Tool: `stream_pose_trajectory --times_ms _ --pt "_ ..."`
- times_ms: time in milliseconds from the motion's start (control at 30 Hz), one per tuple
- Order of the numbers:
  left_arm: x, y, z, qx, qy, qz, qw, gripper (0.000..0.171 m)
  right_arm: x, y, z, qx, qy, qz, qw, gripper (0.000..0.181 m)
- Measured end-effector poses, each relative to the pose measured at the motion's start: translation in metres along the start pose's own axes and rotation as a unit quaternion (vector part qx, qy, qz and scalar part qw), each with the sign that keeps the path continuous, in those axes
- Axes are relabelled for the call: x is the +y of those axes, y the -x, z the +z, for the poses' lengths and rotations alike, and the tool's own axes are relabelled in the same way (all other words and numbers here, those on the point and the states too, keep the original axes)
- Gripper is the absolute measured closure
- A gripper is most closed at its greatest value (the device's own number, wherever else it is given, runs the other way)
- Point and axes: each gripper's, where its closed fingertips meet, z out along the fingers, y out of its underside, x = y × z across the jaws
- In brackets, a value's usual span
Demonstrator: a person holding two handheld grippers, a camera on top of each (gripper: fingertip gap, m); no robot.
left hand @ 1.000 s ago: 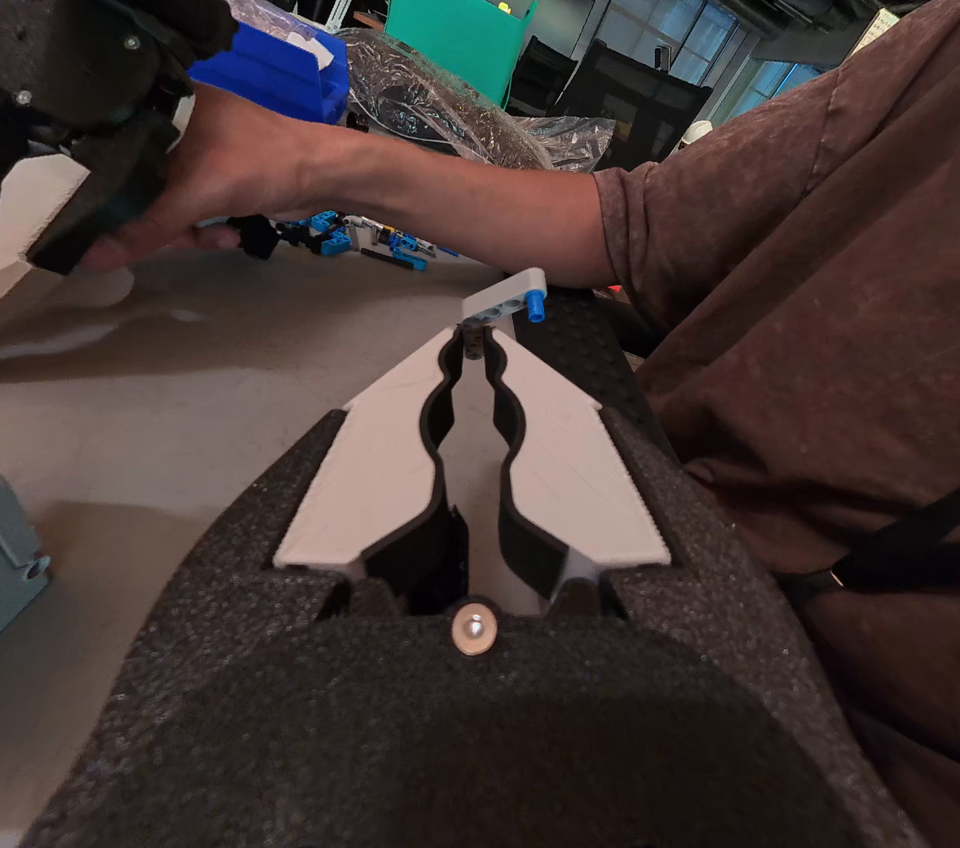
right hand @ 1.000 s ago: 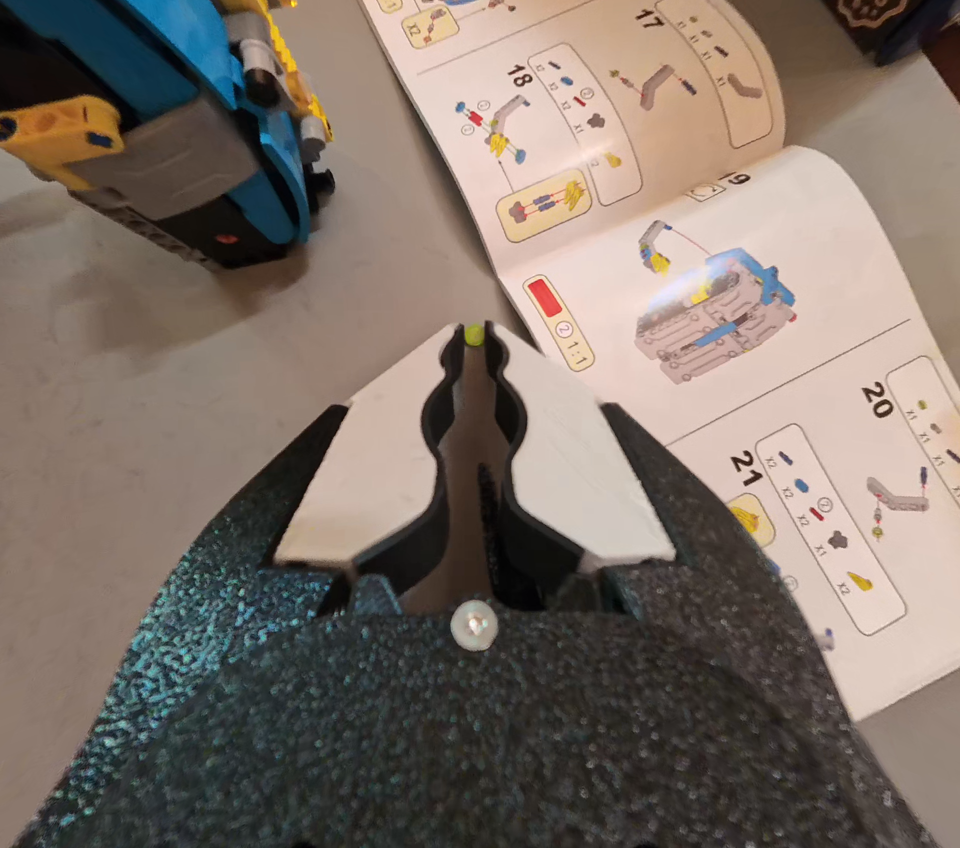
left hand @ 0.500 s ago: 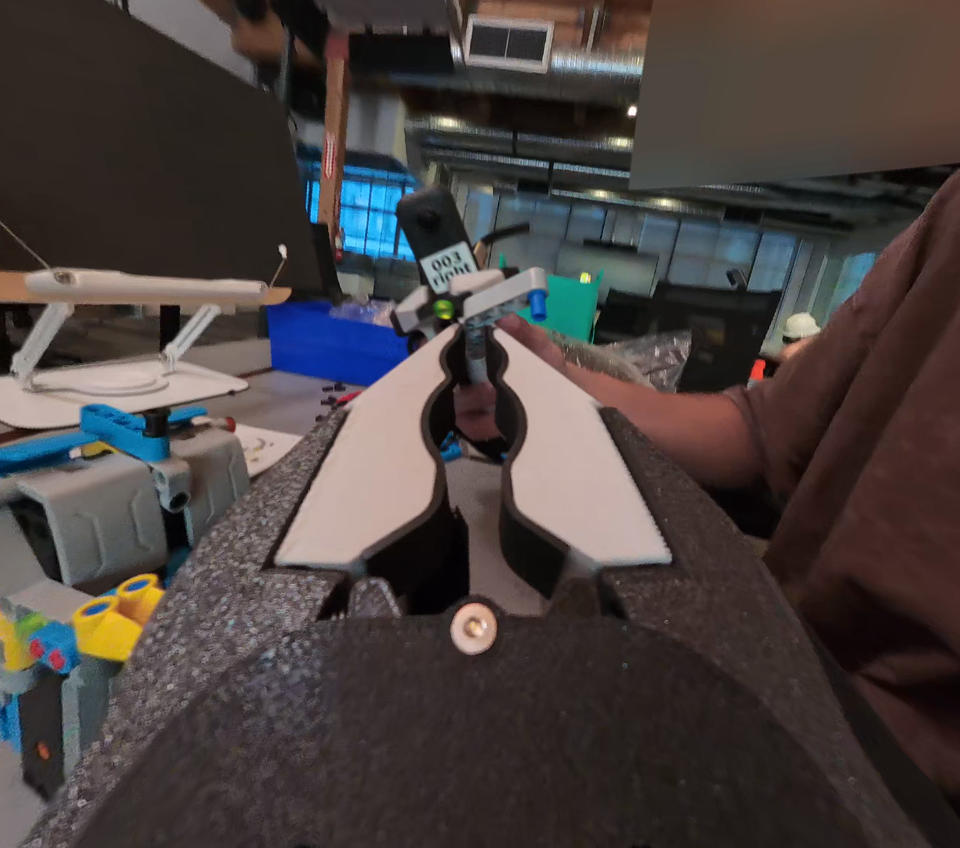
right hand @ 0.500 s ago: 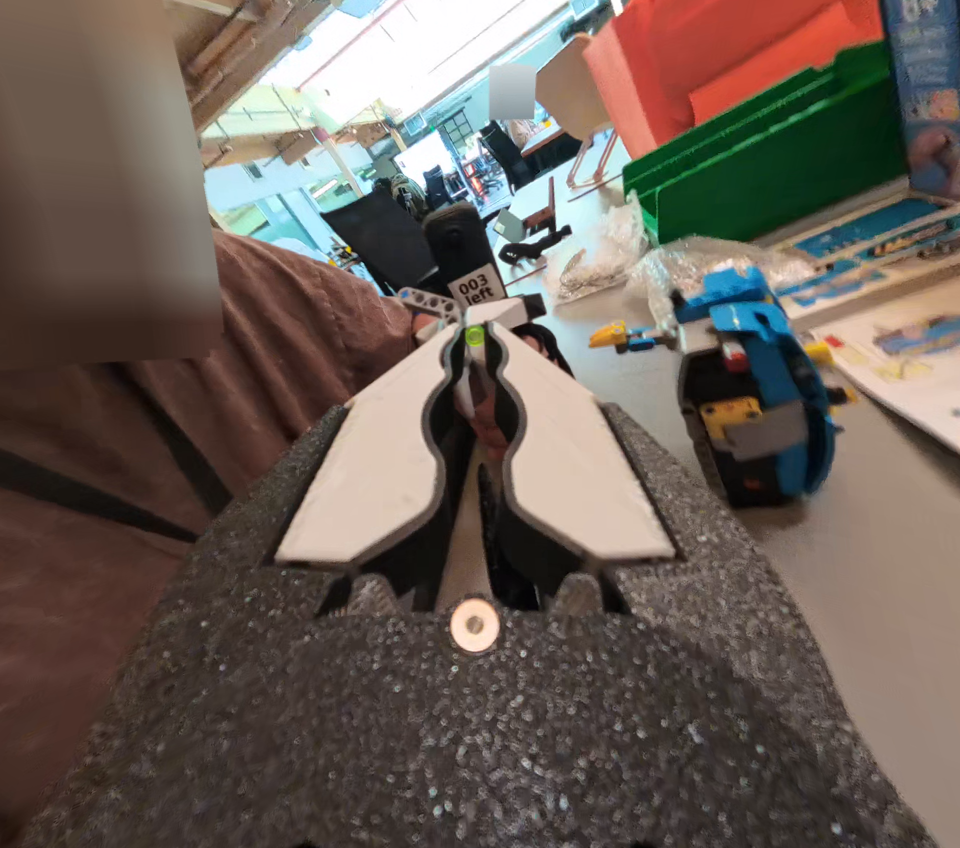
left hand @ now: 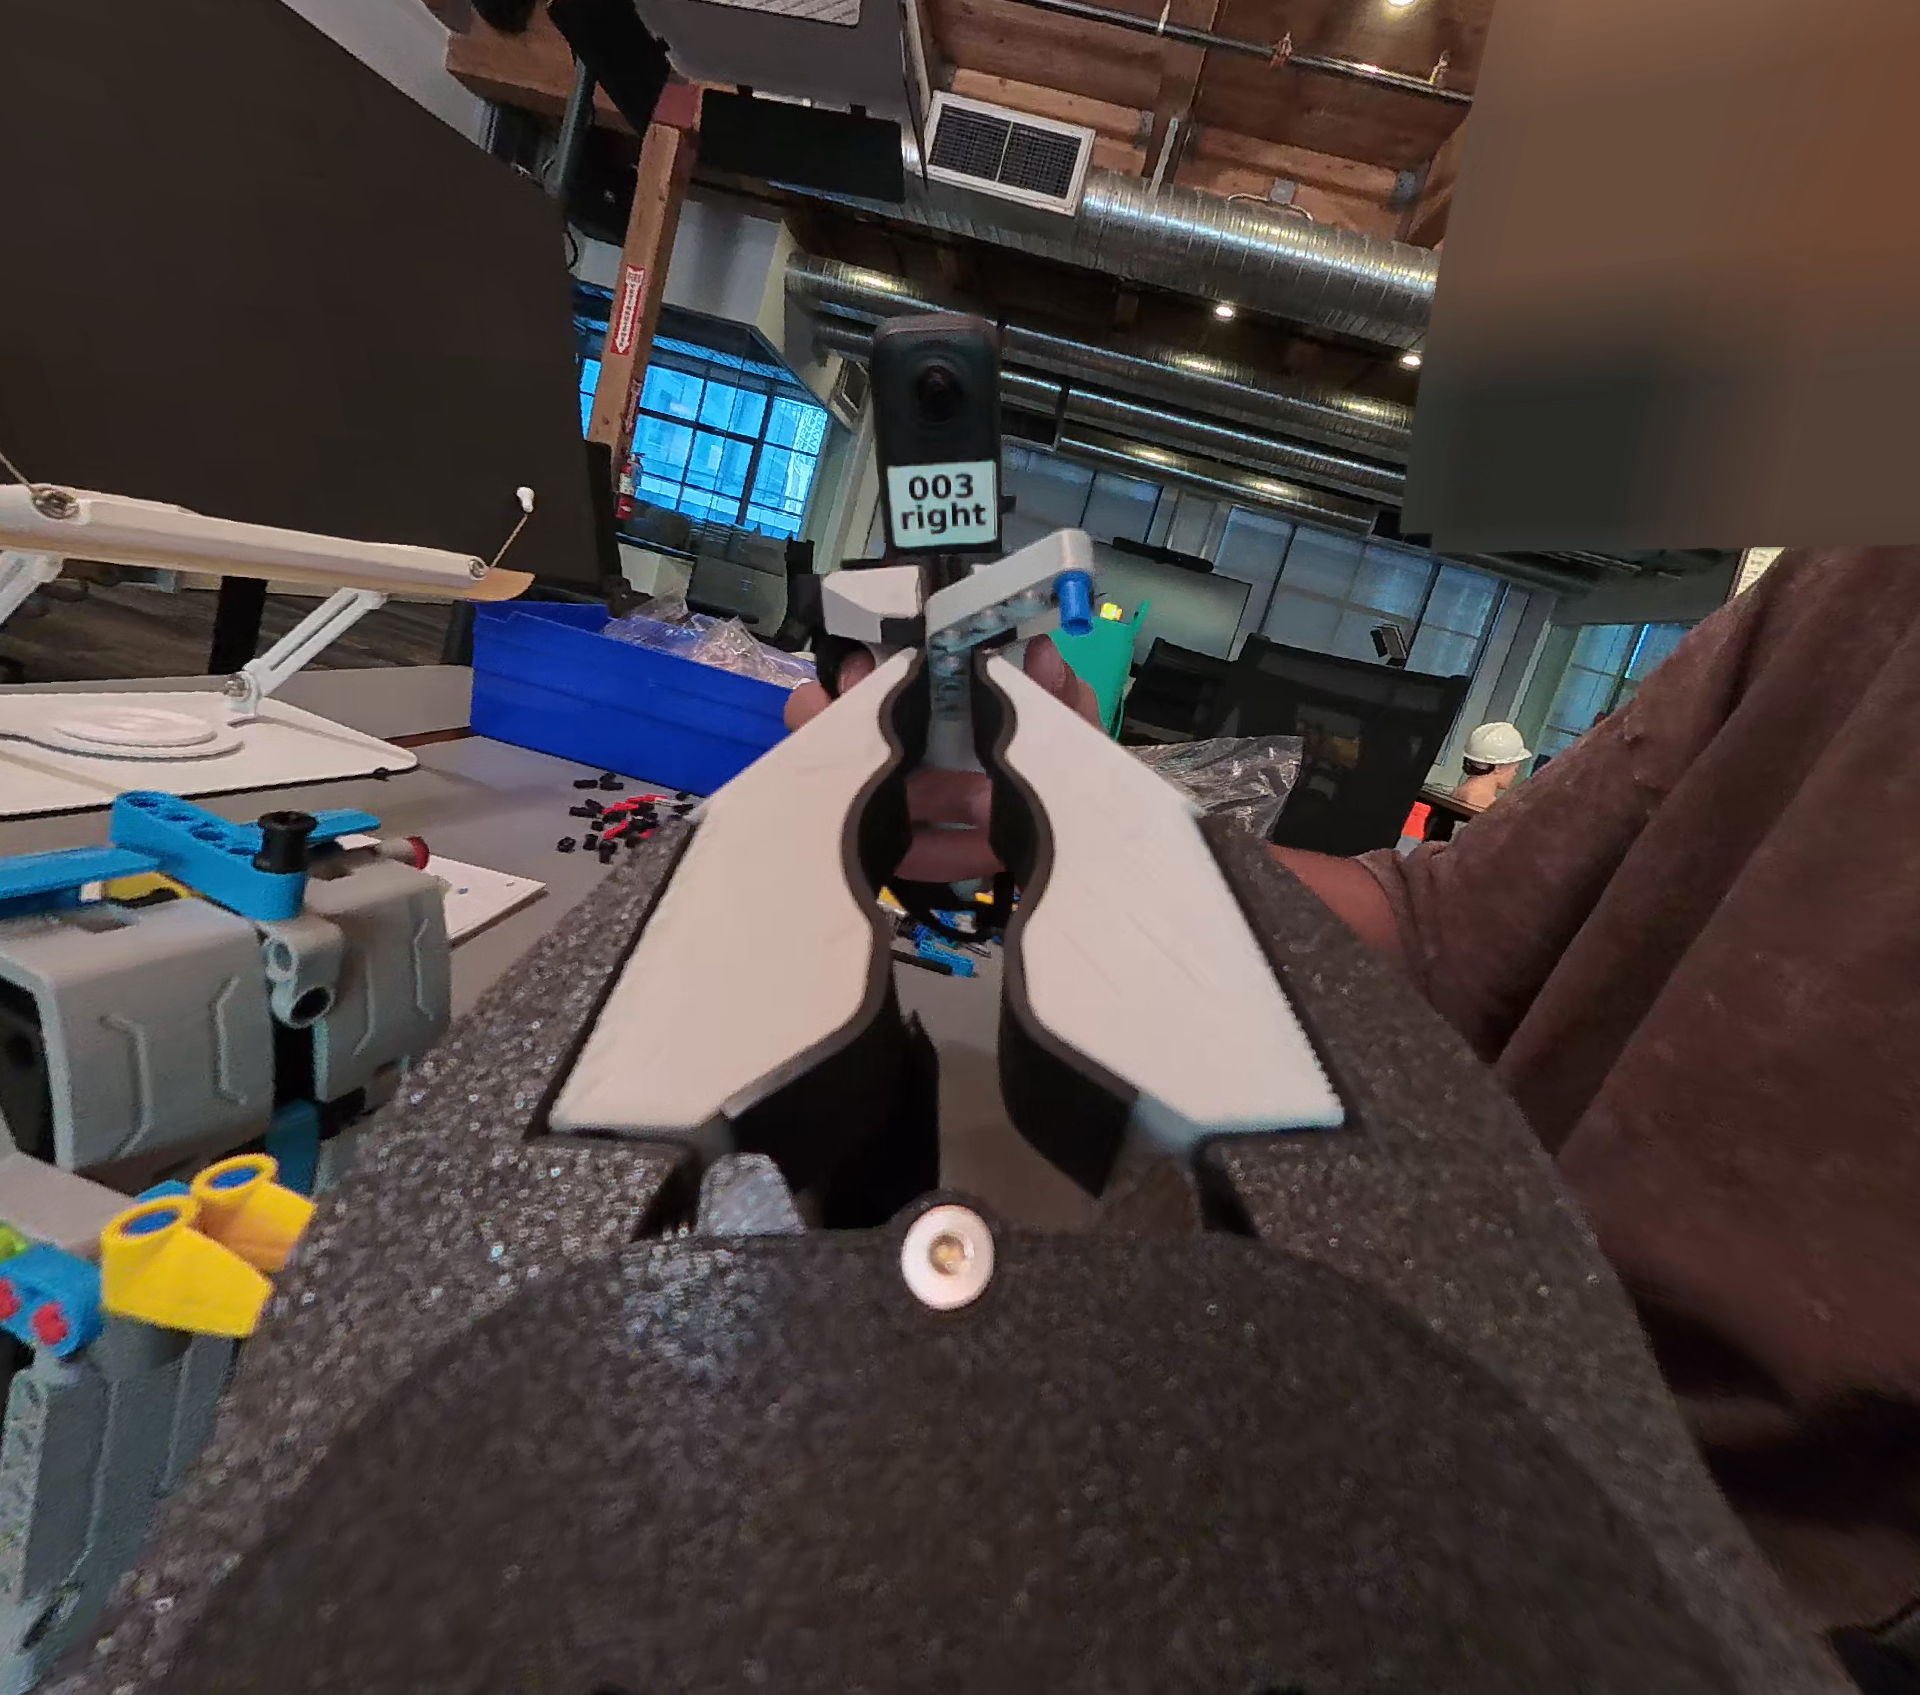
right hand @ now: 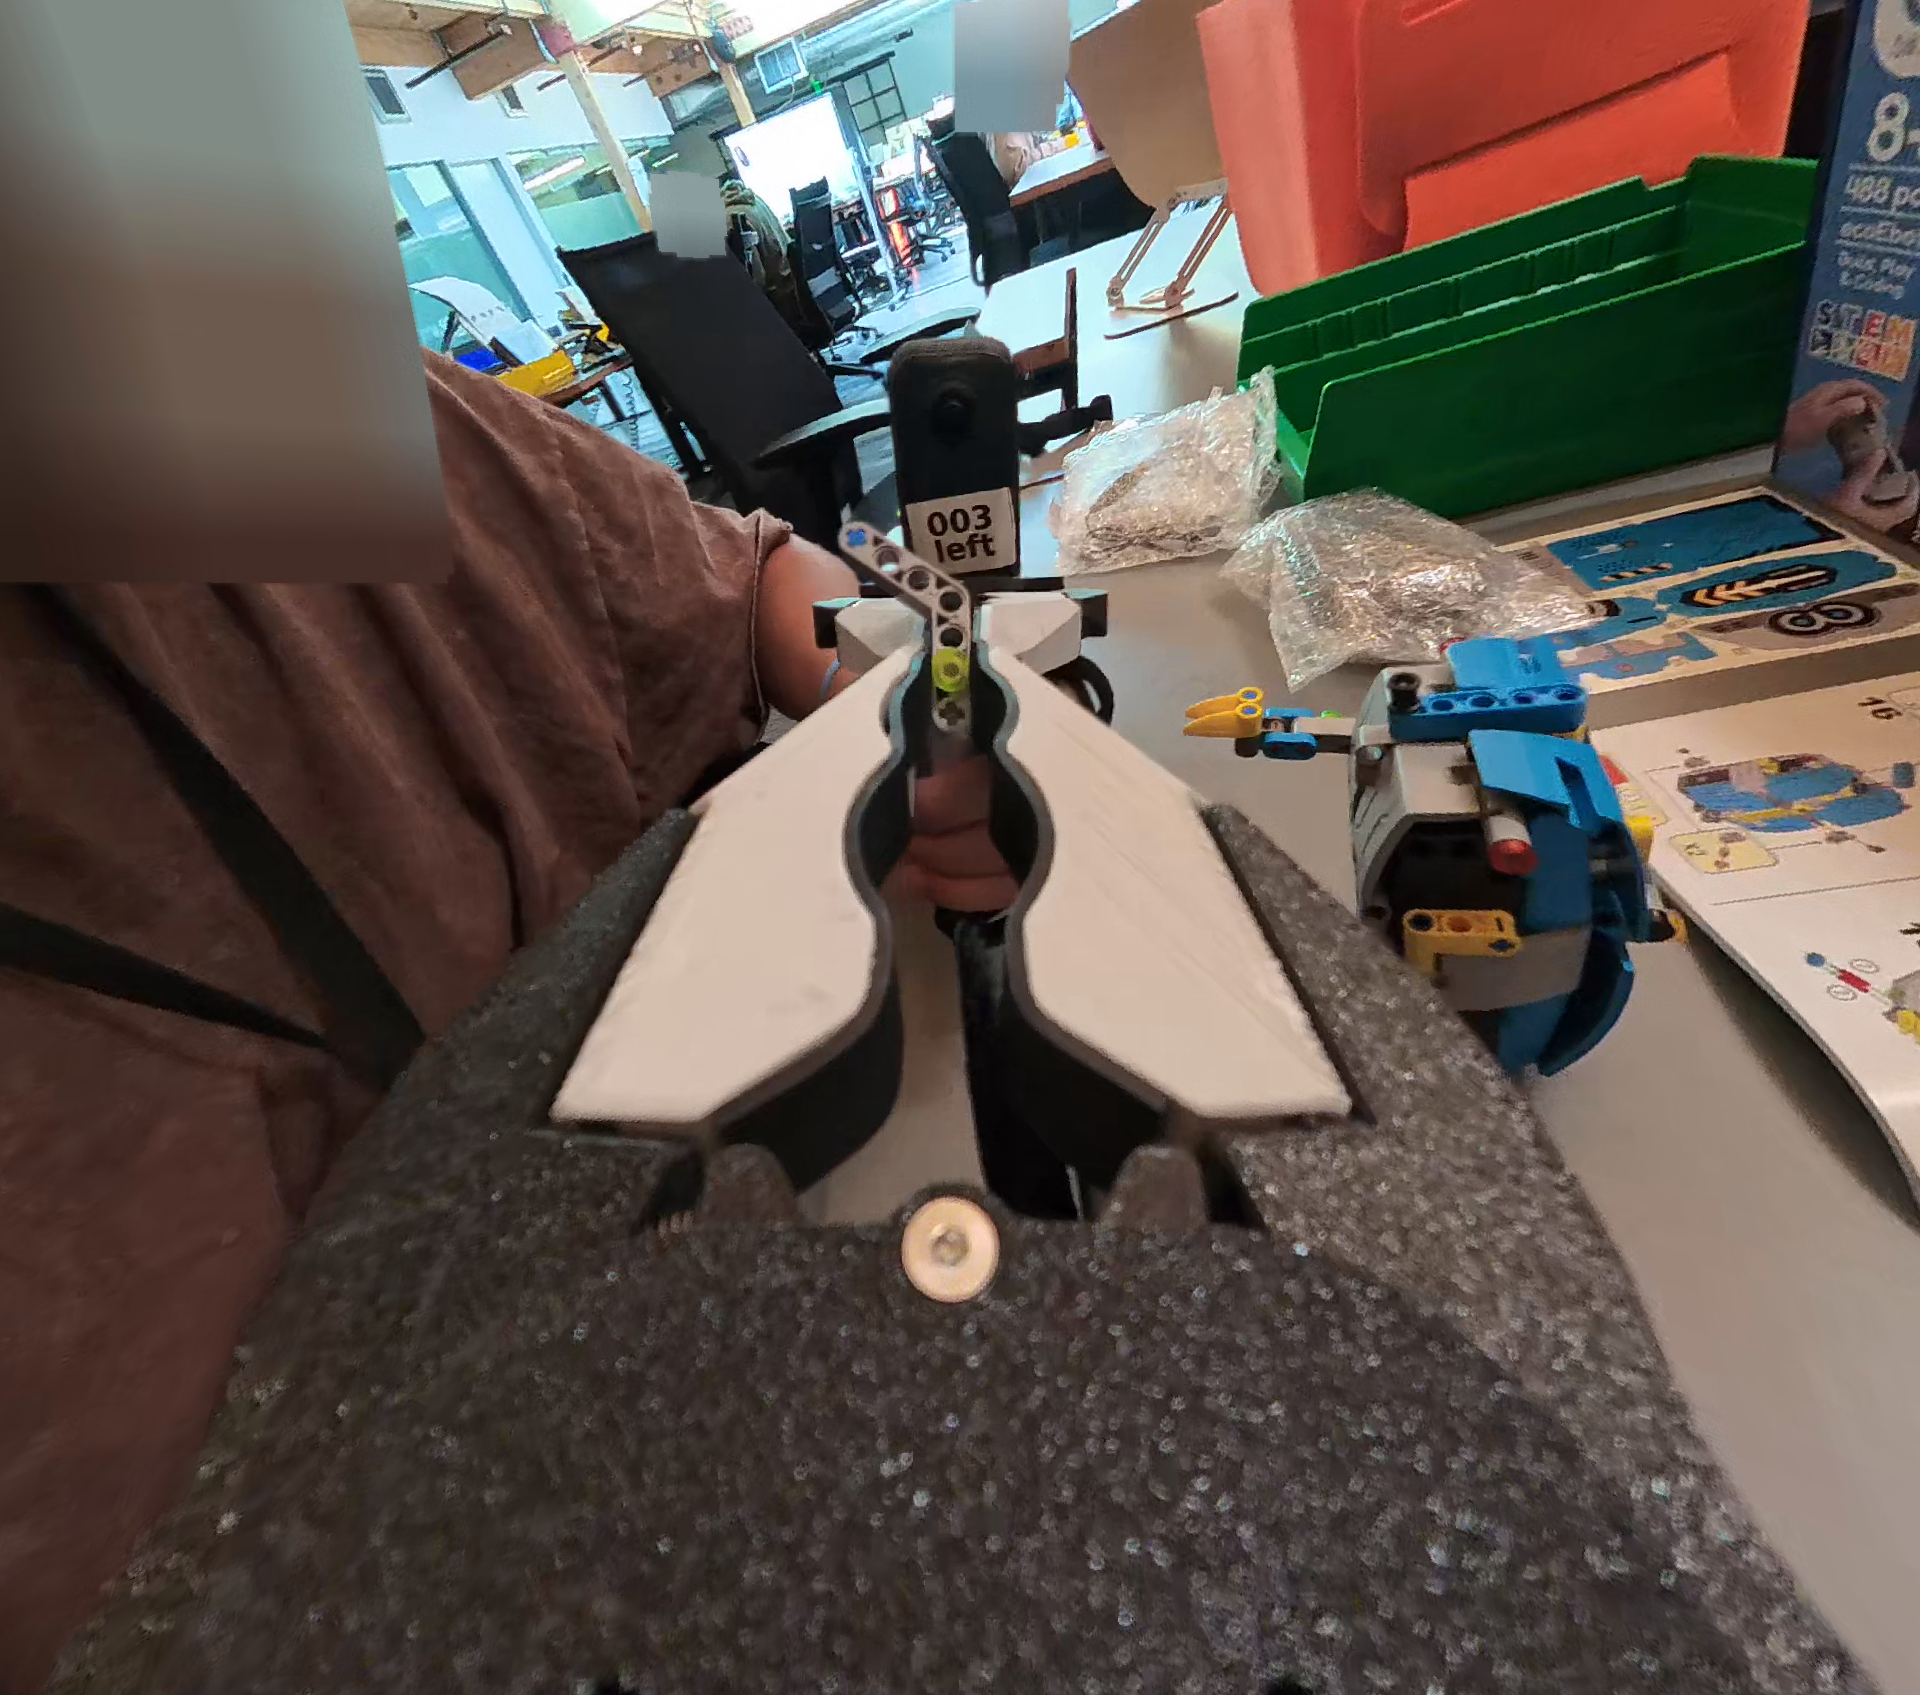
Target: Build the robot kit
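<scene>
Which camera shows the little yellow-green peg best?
The right wrist view. There the yellow-green peg sits in plain sight at the tips of the right gripper, pressed against the grey bent beam that the left gripper holds. In the left wrist view the beam hides the peg.

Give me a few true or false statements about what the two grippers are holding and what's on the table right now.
1. The left gripper is shut on a bent grey beam. True.
2. The beam's far end carries a red pin. False: it is a blue pin.
3. The right gripper is shut on a lime-green pin. True.
4. The two grippers point away from each other. False: they face each other, tip to tip.
5. The blue and grey brick model stands inside the green bin. False: it stands on the table.
</scene>
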Motion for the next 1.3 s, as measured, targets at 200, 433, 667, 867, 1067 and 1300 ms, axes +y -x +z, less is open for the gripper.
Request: stream_pose_trajectory --times_ms 200,433,667,867,1067,1300 --pt "-0.006 -0.009 0.000 0.017 -0.003 -0.006 1.000 0.165 -0.004 0.010 0.004 -0.024 0.077 -0.025 0.996 0.175" --pt "-0.017 -0.004 -0.004 0.027 -0.030 -0.088 0.995 0.165 -0.011 0.006 0.012 0.007 0.139 -0.075 0.988 0.175" --pt "-0.026 0.003 -0.007 0.040 -0.053 -0.146 0.987 0.165 -0.021 -0.001 0.017 0.055 0.187 -0.099 0.976 0.175" --pt "-0.030 0.008 -0.010 0.037 -0.066 -0.159 0.984 0.165 -0.040 0.006 0.014 0.074 0.161 -0.159 0.971 0.154" --pt "-0.031 0.016 -0.013 0.037 -0.081 -0.200 0.976 0.165 -0.016 -0.016 0.024 0.268 0.155 -0.392 0.866 0.143" --pt "-0.025 0.016 -0.011 0.043 -0.070 -0.214 0.973 0.165 -0.015 -0.022 0.028 0.334 0.111 -0.480 0.804 0.162"
